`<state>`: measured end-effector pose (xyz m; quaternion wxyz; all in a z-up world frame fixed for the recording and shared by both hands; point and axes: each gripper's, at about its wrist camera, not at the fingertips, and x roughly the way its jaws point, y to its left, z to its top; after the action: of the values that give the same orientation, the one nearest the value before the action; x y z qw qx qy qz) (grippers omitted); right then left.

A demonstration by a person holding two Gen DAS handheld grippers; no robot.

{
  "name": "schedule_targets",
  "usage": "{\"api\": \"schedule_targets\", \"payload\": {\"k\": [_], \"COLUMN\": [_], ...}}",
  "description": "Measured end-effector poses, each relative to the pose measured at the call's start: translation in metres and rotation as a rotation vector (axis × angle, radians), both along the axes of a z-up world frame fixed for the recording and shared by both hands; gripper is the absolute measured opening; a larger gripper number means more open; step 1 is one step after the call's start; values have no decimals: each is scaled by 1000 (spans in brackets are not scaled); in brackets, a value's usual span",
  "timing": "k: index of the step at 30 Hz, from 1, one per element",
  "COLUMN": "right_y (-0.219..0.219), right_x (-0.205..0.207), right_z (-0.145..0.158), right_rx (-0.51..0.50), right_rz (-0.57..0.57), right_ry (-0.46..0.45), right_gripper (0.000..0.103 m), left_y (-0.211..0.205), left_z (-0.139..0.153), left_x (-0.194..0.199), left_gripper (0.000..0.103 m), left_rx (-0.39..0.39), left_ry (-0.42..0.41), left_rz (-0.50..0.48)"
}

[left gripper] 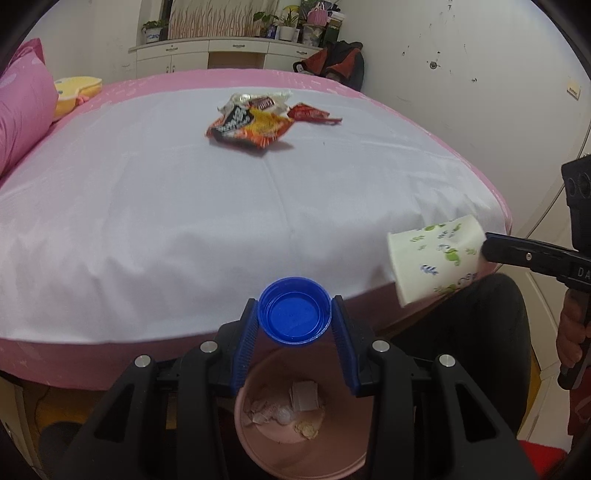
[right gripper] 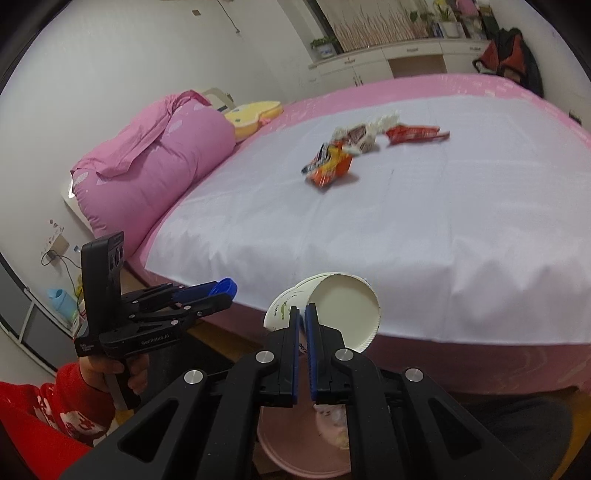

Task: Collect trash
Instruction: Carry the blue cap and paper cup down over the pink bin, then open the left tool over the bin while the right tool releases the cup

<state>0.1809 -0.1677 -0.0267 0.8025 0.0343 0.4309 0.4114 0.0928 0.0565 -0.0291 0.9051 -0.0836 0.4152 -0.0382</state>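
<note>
Wrappers (left gripper: pixel 258 122) mid-bed (left gripper: pixel 147 206); bin (left gripper: pixel 295 435) before bed; pillow (right gripper: pixel 155 166) left.

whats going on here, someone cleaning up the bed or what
A person is collecting trash with a handheld gripper in each hand. The left gripper holds a blue bottle cap, the right gripper pinches the wall of a paper cup, both above a pink bin beside the bed. Snack wrappers still lie on the white sheet.

bin (left gripper: pixel 258 439): rim cut by bottom edge, partly behind jaws | wrappers (left gripper: pixel 255 122) mid-bed: print blurred, unreadable | shelf items (left gripper: pixel 295 22): too small to tell
</note>
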Motion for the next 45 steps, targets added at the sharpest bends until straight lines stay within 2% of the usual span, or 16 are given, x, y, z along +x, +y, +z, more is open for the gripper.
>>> {"api": "schedule_targets", "payload": {"k": [12,21,26,31,45], "right_y": [15,25,30,39,53], "right_x": [-15,-12,-8,-4,1], "right_z": [-48,-112,-145,-174,-233], "right_rx": [-41,-107,-140,-171,-307], "right_rz": [50,60,61,59,69], "right_ry": [115,264,354,439,558], "right_gripper": [9,9,9,9,9], "left_y": [-14,-15,-14,-19,-33], "left_z": [-51,-107,-136,-164,-213], "left_x": [-21,-17,-13,-5,1], "left_gripper": [40,40,40,40,40], "left_rx": [-24,-48,-80,-92,-74], "left_ry": [102,237,328,427,580], "left_rz": [-24,-10,34,31,-20]}}
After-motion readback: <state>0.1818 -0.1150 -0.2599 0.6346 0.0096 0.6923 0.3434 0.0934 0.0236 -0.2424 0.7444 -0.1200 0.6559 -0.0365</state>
